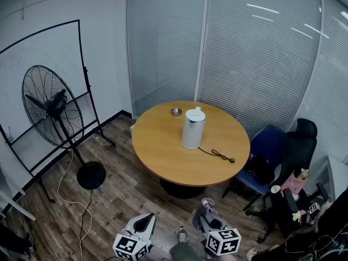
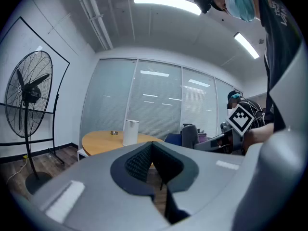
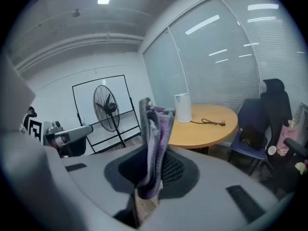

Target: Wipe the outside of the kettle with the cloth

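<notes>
Left gripper [image 2: 153,147]: fingers fully together, nothing between them. Right gripper [image 3: 151,163]: fingers clamped on the cloth [image 3: 155,129], a grey-purple fold that stands up from the jaws with a short end hanging below.

In the head view both grippers sit low at the bottom edge, side by side, well apart from the table [image 1: 157,151].

Kettle [image 1: 193,128]: white, upright, lid down, about mid-table, nothing touching it. A black cord [image 1: 217,154] lies on the tabletop from the kettle base toward the right edge, plug end loose. Small metal dish [image 1: 176,112] sits just behind the kettle.

The table is round, wood-top, on a dark pedestal. Wood plank floor [image 1: 119,200]. Pedestal fan [image 1: 51,107] stands left, in front of a whiteboard [image 1: 32,64]. Blue chair [image 1: 269,145] and black chair [image 1: 299,148] are right of the table. Glass wall with blinds [image 1: 261,53] behind.
</notes>
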`<state>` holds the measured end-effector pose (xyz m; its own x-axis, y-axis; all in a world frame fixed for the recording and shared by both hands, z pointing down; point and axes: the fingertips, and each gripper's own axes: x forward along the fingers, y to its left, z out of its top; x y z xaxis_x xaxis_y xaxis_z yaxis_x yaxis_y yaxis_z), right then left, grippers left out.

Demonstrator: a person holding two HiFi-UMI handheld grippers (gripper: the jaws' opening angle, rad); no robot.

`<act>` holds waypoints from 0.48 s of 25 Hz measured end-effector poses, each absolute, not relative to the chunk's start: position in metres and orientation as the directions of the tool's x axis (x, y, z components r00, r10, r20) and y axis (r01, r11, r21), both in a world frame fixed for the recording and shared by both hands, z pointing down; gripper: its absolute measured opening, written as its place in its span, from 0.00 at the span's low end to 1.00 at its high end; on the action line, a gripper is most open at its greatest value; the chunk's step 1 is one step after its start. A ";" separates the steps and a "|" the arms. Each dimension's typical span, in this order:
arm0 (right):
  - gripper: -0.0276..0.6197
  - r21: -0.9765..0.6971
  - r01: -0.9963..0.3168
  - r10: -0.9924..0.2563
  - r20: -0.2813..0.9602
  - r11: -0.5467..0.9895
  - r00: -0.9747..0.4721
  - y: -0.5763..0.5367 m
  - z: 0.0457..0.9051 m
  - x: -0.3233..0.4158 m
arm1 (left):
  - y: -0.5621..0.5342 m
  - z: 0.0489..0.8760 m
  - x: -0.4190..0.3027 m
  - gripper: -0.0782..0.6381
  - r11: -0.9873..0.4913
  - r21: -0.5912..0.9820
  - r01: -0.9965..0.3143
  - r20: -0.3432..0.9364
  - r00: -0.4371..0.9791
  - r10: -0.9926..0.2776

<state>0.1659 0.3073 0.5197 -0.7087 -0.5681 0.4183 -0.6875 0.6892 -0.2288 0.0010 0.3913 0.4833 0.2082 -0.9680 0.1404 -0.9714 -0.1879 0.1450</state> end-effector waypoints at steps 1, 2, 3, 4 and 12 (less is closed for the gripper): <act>0.14 -0.241 -0.691 -0.572 0.413 0.682 -0.709 0.300 0.520 0.164 | 0.385 0.484 -0.001 0.12 -0.193 0.148 -0.970 0.138 0.214 -0.967; 0.14 -0.254 -0.693 -0.575 0.408 0.674 -0.709 0.293 0.520 0.162 | 0.379 0.485 -0.004 0.12 -0.198 0.150 -0.969 0.134 0.218 -0.967; 0.14 -0.266 -0.695 -0.577 0.405 0.668 -0.709 0.286 0.521 0.159 | 0.372 0.486 -0.007 0.12 -0.201 0.153 -0.968 0.126 0.220 -0.967; 0.14 -0.278 -0.696 -0.577 0.404 0.662 -0.710 0.277 0.521 0.157 | 0.363 0.487 -0.011 0.12 -0.201 0.155 -0.967 0.114 0.220 -0.969; 0.14 -0.343 -0.700 -0.572 0.408 0.626 -0.711 0.198 0.530 0.131 | 0.276 0.503 -0.033 0.13 -0.241 0.181 -0.954 0.111 0.263 -0.958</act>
